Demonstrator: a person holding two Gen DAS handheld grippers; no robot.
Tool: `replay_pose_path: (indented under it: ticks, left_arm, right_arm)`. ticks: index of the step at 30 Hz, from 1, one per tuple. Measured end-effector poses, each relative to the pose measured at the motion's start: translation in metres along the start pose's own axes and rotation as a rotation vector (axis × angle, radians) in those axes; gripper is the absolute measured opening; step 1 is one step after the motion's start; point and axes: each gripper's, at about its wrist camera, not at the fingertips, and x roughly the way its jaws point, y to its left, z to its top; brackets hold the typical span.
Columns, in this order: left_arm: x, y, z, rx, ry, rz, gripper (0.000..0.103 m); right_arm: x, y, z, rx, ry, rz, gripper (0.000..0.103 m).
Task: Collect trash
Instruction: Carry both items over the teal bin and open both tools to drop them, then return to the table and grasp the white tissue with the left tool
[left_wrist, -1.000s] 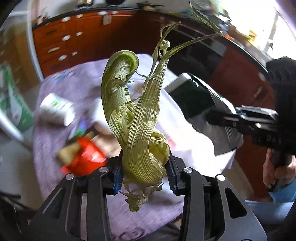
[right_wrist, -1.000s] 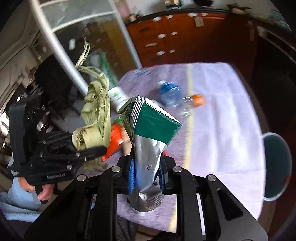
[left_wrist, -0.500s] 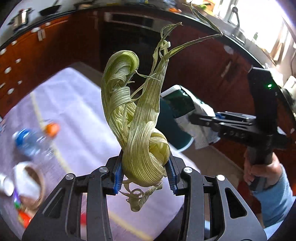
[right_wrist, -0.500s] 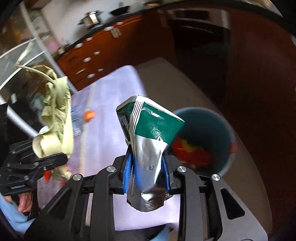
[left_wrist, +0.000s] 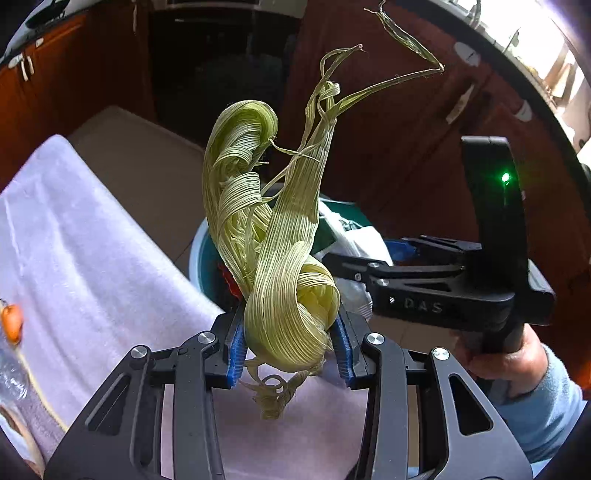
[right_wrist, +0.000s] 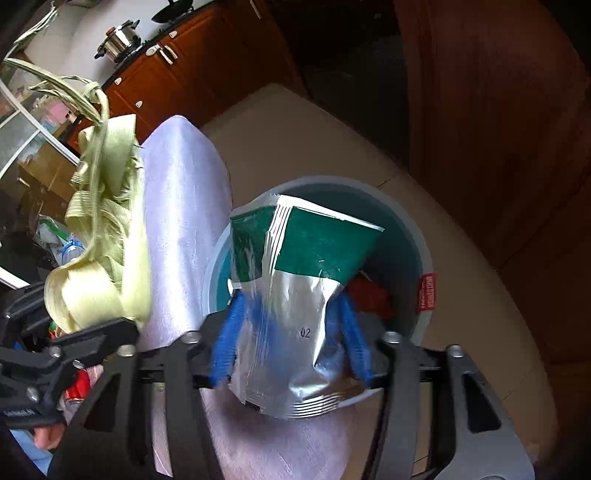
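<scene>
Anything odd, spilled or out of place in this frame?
Nothing spilled. The right gripper has just been opening; the crumpled foil packet sits loose between its pads, above the bin. The left gripper grips dried corn husks.

husk: pale yellow-green, fine lengthwise stripes
pouch: dark green top, silver below, small black "02"
bin: teal inside, grey-white rim, red label
cloth: pale lilac
pads: blue
gripper frames: black
cabinets: red-brown, white handles
sleeve: light blue
</scene>
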Motion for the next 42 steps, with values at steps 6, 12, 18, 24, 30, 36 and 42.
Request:
replay_pose_path:
  ticks: [6,12,18,24,30,36,42]
  left_arm:
    - [0.025,0.007,0.015,-0.014,0.028,0.003,0.040]
    - [0.036,0.011,0.021,-0.017,0.038,-0.017,0.041]
    - [0.054,0.009,0.028,-0.005,0.060,-0.042,0.059]
    - [0.039,0.013,0.033,0.009,0.019,-0.025,0.075]
    - [0.032,0.026,0.027,-0.023,0.002,-0.012,0.081]
    - [0.005,0.028,0.010,-0.049,-0.027,-0.014,0.084]
    - [-0.040,0.026,-0.015,-0.059,-0.082,-0.001,0.084]
  right_arm:
    - [-0.002,-0.007,0.008,0.007,-0.017,-0.002,0.077]
    - [-0.023,-0.007,0.004,-0.007,-0.053,-0.090,0.086]
    - [-0.049,-0.012,0.003,0.022,-0.100,-0.117,0.090]
    - [-0.059,-0.005,-0.002,0.016,-0.112,-0.122,0.095]
    - [-0.064,0.012,-0.005,-0.010,-0.112,-0.120,0.095]
    - [-0.073,0.044,-0.011,-0.055,-0.123,-0.111,0.095]
    - [-0.089,0.082,-0.018,-0.106,-0.149,-0.102,0.095]
